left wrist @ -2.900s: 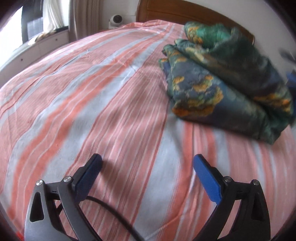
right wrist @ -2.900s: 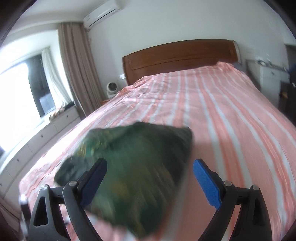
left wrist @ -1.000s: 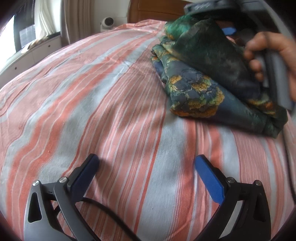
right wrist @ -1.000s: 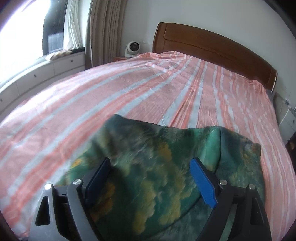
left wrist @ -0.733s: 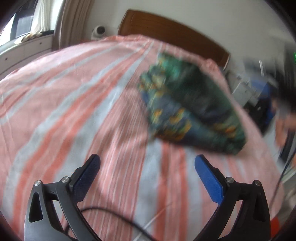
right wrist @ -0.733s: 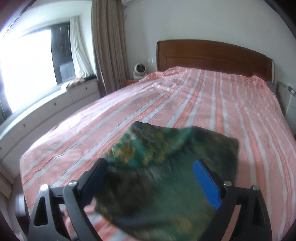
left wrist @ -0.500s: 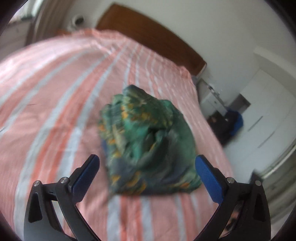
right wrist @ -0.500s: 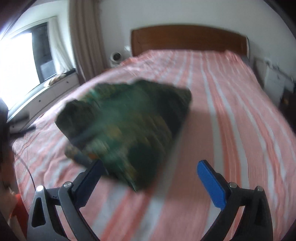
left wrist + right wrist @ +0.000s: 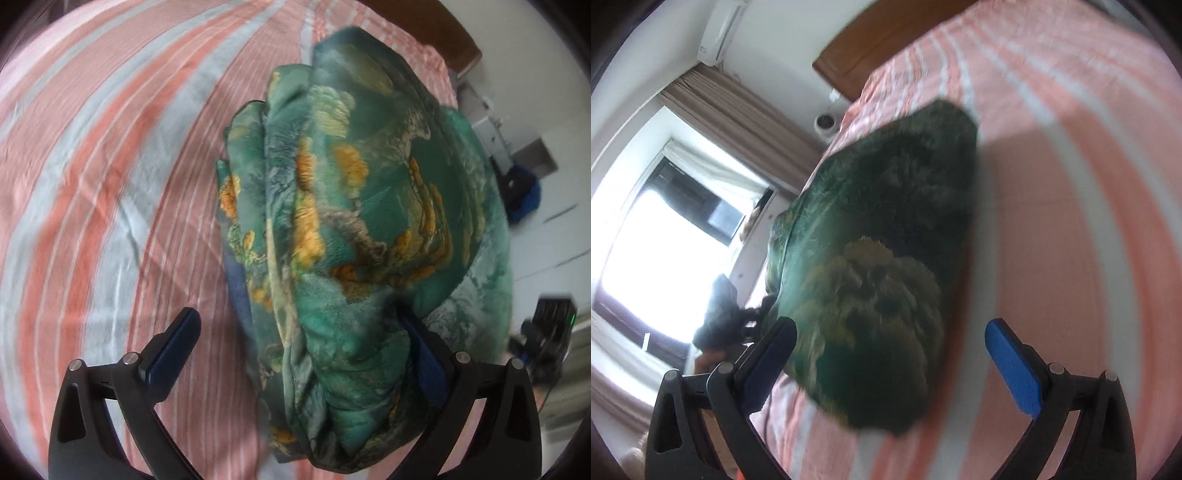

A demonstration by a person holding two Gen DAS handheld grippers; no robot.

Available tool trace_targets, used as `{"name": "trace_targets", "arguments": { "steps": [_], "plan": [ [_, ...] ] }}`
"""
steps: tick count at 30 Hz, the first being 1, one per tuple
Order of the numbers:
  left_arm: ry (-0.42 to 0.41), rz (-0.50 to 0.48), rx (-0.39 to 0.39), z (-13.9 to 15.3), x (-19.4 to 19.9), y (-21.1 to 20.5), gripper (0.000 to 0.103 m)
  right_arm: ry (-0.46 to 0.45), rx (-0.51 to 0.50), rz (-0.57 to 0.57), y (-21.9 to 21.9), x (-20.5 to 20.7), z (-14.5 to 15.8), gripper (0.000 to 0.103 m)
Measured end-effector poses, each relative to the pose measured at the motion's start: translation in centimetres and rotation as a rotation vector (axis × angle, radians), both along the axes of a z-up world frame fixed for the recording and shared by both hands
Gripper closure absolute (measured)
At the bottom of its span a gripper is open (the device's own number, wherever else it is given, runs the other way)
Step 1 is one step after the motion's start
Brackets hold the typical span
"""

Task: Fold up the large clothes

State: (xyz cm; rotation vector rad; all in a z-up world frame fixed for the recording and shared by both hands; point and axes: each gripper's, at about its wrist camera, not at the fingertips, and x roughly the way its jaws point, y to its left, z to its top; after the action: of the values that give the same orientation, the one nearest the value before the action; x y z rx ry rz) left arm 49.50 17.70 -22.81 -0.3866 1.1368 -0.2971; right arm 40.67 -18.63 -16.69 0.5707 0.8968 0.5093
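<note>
A folded green garment with orange and yellow flowers [image 9: 354, 206] lies in a thick bundle on the pink and white striped bed [image 9: 92, 166]. My left gripper [image 9: 303, 343] is open, its jaws wide apart around the bundle's near end; the cloth drapes over the right finger and hides most of it. In the right wrist view the same bundle [image 9: 886, 236] looks dark and blurred. My right gripper [image 9: 890, 339] is open and empty, with the bundle's near edge between its fingers.
A wooden headboard [image 9: 879, 40] stands at the bed's far end. A bright window with curtains [image 9: 665, 229] and a small fan [image 9: 824, 122] are to the left. White cabinets and a blue object [image 9: 524, 199] stand past the bed's right edge.
Both grippers have swung in close to the bundle. My left gripper now straddles its near end from above; the right view has tilted and moved nearer. Both stay open.
</note>
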Motion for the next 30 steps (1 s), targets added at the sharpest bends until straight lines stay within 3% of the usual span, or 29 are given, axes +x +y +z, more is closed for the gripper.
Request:
{"name": "trace_targets", "arguments": {
  "steps": [3, 6, 7, 9, 10, 11, 13, 16, 19, 24, 25, 26, 27, 28, 29, 30],
  "plan": [
    [-0.002, -0.033, 0.063, -0.2, 0.9, -1.6, 0.000, 0.127, 0.109, 0.095, 2.1, 4.6, -3.2, 0.000],
    [0.077, -0.033, -0.062, -1.6, 1.6, -1.3, 0.000, 0.140, 0.052, 0.093, 3.6, 6.2, -4.0, 0.003],
    [0.096, -0.024, -0.102, -2.1, 1.6, -1.1, 0.000, 0.118, -0.022, 0.100, 4.3, 6.3, -3.4, 0.006],
    [0.063, -0.018, -0.069, -1.4, 0.9, -1.6, 0.009, 0.029, -0.216, 0.127, 6.2, 5.7, -1.7, 0.018],
    [0.027, -0.027, -0.049, -0.6, -0.1, -2.2, 0.029, -0.020, -0.318, 0.144, 7.5, 5.0, -0.8, 0.020],
    [-0.021, -0.026, 0.015, 0.9, -1.2, -3.2, 0.039, -0.067, -0.400, 0.156, 8.7, 4.3, -0.1, 0.024],
    [-0.097, -0.031, 0.113, 3.2, -3.0, -4.6, 0.046, -0.177, -0.536, 0.172, 10.9, 2.6, 1.4, 0.028],
    [-0.181, -0.038, 0.127, 5.6, -5.5, -5.3, 0.050, -0.308, -0.626, 0.162, 13.0, 0.2, 3.3, 0.031],
    [-0.252, -0.028, 0.118, 8.1, -7.2, -5.2, 0.050, -0.430, -0.649, 0.138, 13.8, -2.0, 5.8, 0.031],
    [-0.391, 0.012, 0.153, 13.0, -5.5, -5.4, 0.048, -0.506, -0.616, 0.102, 13.4, -0.3, 10.3, 0.031],
    [-0.408, 0.021, 0.156, 13.4, -4.6, -5.5, 0.041, -0.506, -0.600, 0.093, 13.1, 0.8, 10.8, 0.031],
    [-0.414, 0.029, 0.165, 13.5, -3.5, -5.5, 0.027, -0.497, -0.568, 0.076, 12.6, 2.3, 11.3, 0.029],
    [-0.404, 0.041, 0.177, 13.1, -2.4, -5.3, 0.019, -0.481, -0.535, 0.067, 11.9, 3.0, 11.2, 0.022],
    [-0.379, 0.078, 0.212, 12.5, -1.4, -4.8, 0.002, -0.431, -0.483, 0.060, 10.8, 4.5, 10.9, 0.016],
    [-0.342, 0.146, 0.274, 11.5, -1.0, -3.8, 0.002, -0.346, -0.443, 0.044, 9.8, 6.5, 10.2, 0.006],
    [-0.318, 0.177, 0.290, 10.8, -1.1, -2.9, 0.002, -0.282, -0.440, 0.014, 9.0, 7.7, 9.5, 0.003]
  ]
}}
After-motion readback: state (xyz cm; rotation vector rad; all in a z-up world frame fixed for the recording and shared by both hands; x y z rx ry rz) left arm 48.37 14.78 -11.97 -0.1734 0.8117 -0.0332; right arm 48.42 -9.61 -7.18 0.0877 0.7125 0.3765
